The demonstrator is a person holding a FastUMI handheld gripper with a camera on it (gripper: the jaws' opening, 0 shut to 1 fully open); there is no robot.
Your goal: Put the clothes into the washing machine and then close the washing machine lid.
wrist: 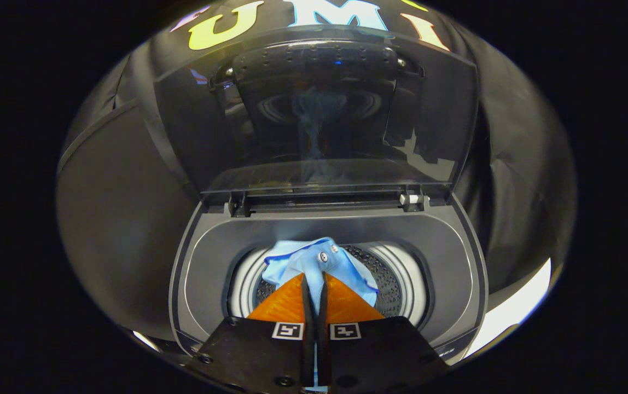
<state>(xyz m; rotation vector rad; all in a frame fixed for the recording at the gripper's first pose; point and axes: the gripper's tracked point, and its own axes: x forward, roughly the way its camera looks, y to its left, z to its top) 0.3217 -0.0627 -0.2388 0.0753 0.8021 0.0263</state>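
A: Item one, the gripper (314, 282). State?

B: Fingers drawn almost fully together, a thin fold of the light-blue cotton garment with small metal snap buttons (314, 260) pinched between them. Both fingers press on the cloth; the bulk of it hangs just ahead of the tips.

A: Item two, location of that garment.

B: Held over the round perforated steel drum (393, 282) of the dark grey top-loading washing machine (193, 262). The cloth sits above the drum mouth, roughly central, with part of it trailing toward the far rim. Whether any of it touches the drum wall I cannot tell.

A: Item three, the lid.

B: Dark tinted transparent lid (314, 109), standing upright on its hinges (412, 200) at the back of the tub opening, well beyond the fingers. Fully open.

A: Step in hand, by your reading?

B: Lowering and releasing. The garment appears not yet inside.

A: Handling notes?

B: Carry the fingers down into the drum mouth before parting them, so the cloth drops clear of the grey plastic collar. Keep the drop central; a trailing sleeve on the rim could foul the lid. Open wide, since soft fabric may cling, then lift straight up before reaching back for the lid's top edge.
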